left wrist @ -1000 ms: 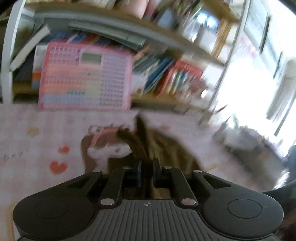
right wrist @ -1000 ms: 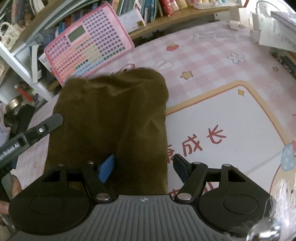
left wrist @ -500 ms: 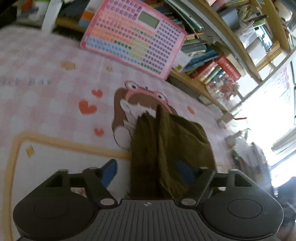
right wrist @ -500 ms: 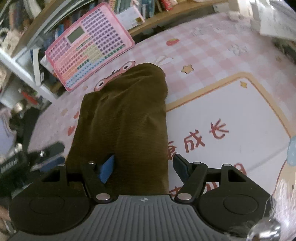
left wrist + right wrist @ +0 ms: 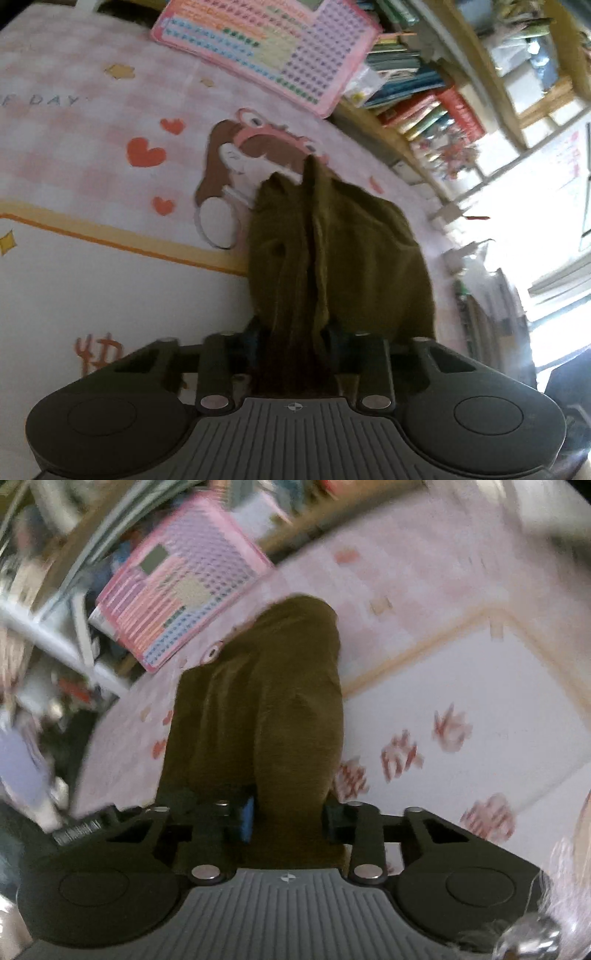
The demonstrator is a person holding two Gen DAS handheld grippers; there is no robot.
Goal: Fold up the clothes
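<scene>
The left gripper (image 5: 293, 338) has its two fingers drawn in against a bunched fold of the olive-brown garment (image 5: 332, 258), which passes between them and runs forward from the tips. The cloth rises in a ridge along its middle, with loose folds dropping to either side, and its far end lies over the cartoon animal (image 5: 236, 162) printed on the pink play mat (image 5: 92, 155).

The right gripper (image 5: 288, 818) is likewise closed on the same garment (image 5: 266, 701), its blue-padded finger (image 5: 245, 818) pressed to one side of the cloth and the dark finger to the other. From here the fabric stretches forward in a long band, smooth with a few lengthwise creases, its far rounded end near the mat's checked border.

The white central panel of the mat, edged in orange and carrying red characters (image 5: 402, 755), lies to the right of the garment in the right wrist view. Beyond the mat's far edge a pink learning board (image 5: 266, 48) leans against a bookshelf (image 5: 424, 107) of books. The right wrist view is motion-blurred.
</scene>
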